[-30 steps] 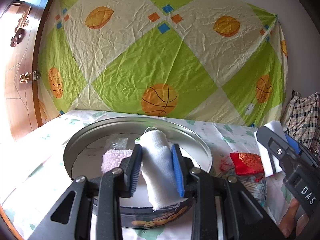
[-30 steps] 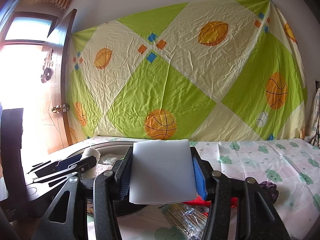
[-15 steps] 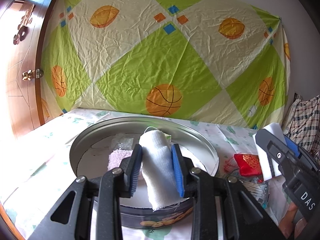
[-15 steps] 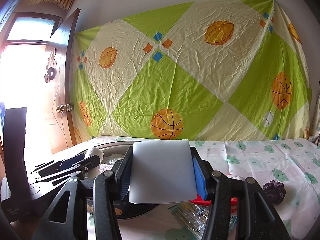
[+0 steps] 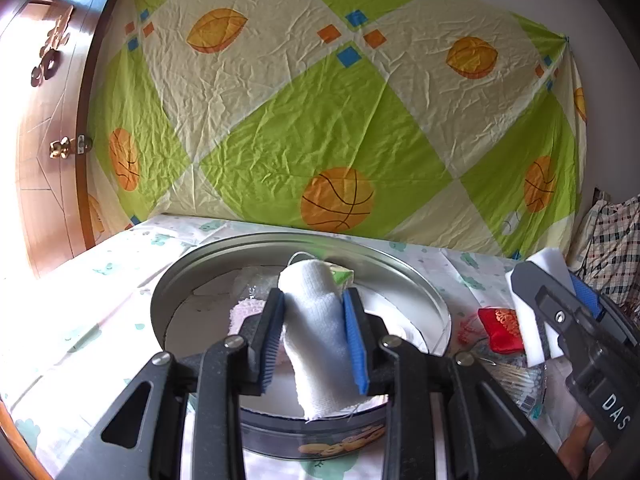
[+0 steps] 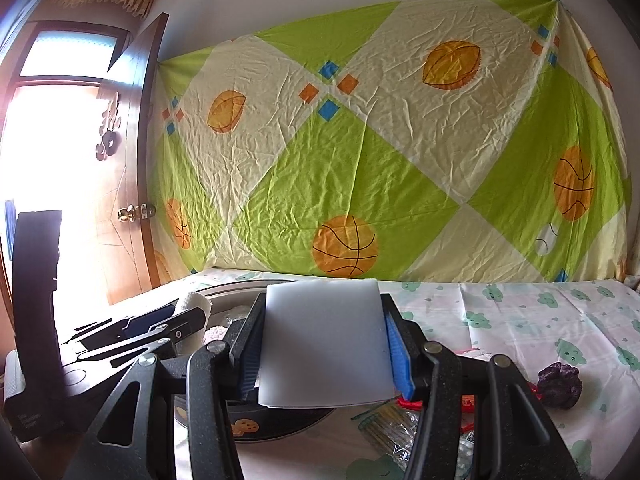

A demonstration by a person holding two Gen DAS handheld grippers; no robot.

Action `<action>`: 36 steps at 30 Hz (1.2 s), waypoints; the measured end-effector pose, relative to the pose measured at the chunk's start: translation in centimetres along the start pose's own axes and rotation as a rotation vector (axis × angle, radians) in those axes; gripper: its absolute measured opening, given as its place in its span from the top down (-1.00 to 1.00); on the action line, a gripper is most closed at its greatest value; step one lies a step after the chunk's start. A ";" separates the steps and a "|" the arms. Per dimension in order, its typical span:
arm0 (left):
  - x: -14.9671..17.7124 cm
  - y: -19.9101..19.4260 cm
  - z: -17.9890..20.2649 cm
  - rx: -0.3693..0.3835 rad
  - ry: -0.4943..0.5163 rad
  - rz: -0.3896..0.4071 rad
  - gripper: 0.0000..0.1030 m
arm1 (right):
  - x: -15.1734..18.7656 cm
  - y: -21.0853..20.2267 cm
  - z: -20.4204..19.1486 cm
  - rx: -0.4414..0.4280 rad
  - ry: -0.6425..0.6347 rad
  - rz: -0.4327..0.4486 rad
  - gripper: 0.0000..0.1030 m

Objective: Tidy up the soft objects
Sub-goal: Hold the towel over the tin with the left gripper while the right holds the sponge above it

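left tool: my left tool (image 5: 314, 336) is clenched on a white gauze roll (image 5: 318, 332), both blue pads pressed against its sides; i also see this tool at the left of the right wrist view (image 6: 176, 322).
gauze roll: it stands tilted between the fingers, top end leaning away from me, lower end hanging past the pads; it is held over the near part of the round tin (image 5: 400, 272).
right tool: my right tool (image 6: 322, 346) is clenched on a white foam block (image 6: 324, 340), which fills the gap between the pads; from the left wrist view the same tool (image 5: 560, 312) sits to the right of the tin with the block (image 5: 536, 316) sticking out in front.
round tin: open, metal inside, dark outer wall with cookie prints (image 6: 244, 426); a pale pink fluffy piece (image 5: 244, 314) and a clear plastic bag (image 5: 256, 280) lie inside it.
table: covered by a pale cloth with green cloud prints (image 6: 520, 320).
beside the tin: a red embroidered pouch (image 5: 500, 328) lies just right of the tin, near a pack of cotton swabs (image 5: 520, 380).
far right: a dark purple lumpy object (image 6: 560, 384) rests on the cloth, well apart from the tin.
background: a green and cream sheet with basketball prints (image 5: 340, 128) hangs behind; a wooden door (image 5: 44, 140) at left.
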State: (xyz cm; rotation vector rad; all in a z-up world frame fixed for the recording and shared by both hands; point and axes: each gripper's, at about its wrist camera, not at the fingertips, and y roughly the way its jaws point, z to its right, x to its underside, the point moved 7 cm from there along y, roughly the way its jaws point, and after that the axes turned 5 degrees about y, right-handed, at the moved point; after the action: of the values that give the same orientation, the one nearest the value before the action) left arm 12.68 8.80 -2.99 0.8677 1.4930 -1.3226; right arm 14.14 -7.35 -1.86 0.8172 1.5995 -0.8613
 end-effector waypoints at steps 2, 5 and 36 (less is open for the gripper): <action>0.0 0.0 -0.2 -0.004 -0.002 -0.001 0.43 | 0.0 0.1 -0.1 -0.003 -0.003 -0.003 -0.06; 0.0 0.2 -0.4 -0.006 -0.001 -0.007 0.43 | 0.0 0.2 -0.3 -0.006 -0.005 -0.006 -0.06; 0.2 1.3 -1.5 0.002 0.007 -0.047 0.43 | 0.8 3.0 -1.9 -0.050 -0.033 -0.098 -0.07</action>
State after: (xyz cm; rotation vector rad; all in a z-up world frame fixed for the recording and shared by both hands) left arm 13.53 10.46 -3.59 0.8439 1.5255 -1.3573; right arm 15.70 -4.18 -2.68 0.6911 1.6361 -0.8962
